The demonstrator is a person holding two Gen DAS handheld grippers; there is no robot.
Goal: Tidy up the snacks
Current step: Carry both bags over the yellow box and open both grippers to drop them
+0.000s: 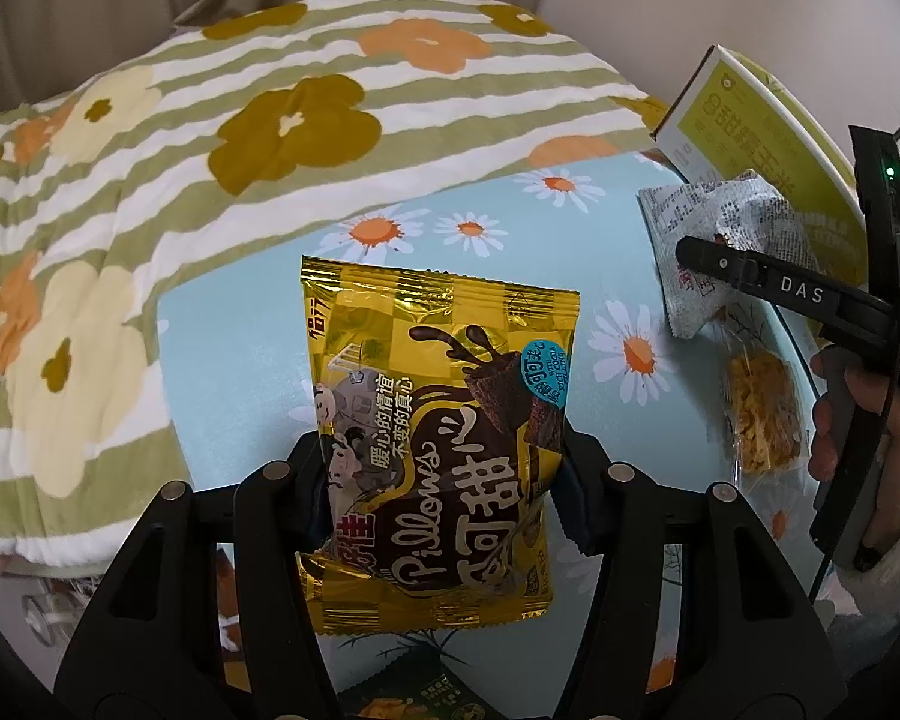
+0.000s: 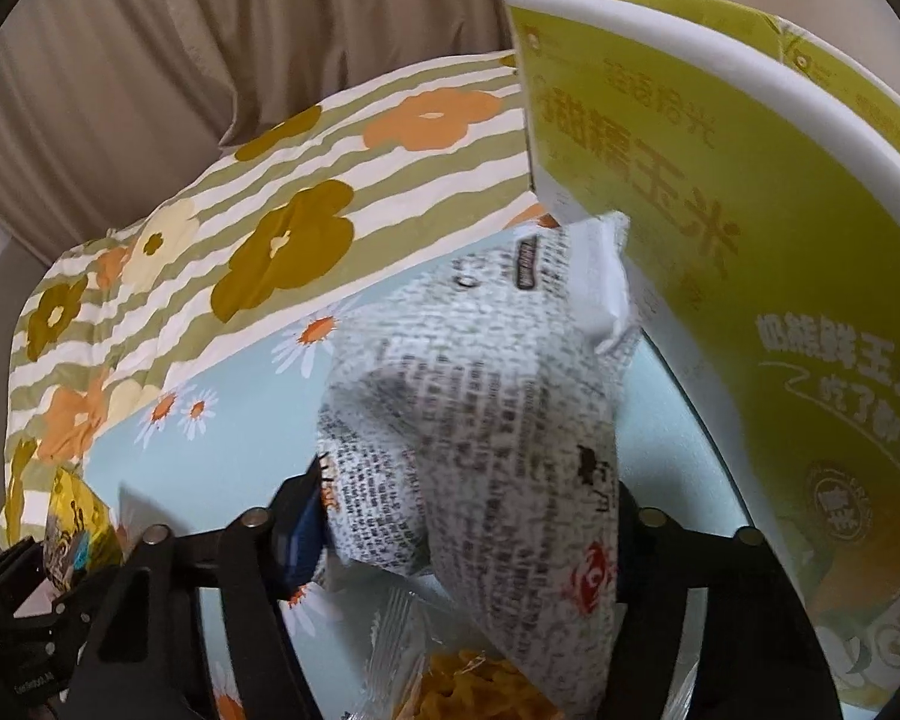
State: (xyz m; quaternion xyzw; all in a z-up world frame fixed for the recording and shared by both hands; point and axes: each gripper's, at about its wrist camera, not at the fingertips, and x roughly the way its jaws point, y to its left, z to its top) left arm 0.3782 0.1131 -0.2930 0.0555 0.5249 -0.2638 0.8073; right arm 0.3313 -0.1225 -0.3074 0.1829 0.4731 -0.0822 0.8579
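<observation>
In the left wrist view a gold snack packet with chocolate pillow pictures stands upright, pinched at its sides between the fingers of my left gripper, over the light blue daisy tablecloth. In the right wrist view my right gripper is shut on a crumpled white packet covered in small black print, held just in front of a yellow-green carton. The left wrist view shows the same white packet at the far right. The gold packet shows at the lower left.
A clear packet of yellow-orange snacks lies on the cloth under the white packet. A green-striped flowered blanket covers the back and left. Beige curtains hang behind. A person's hand grips the right handle.
</observation>
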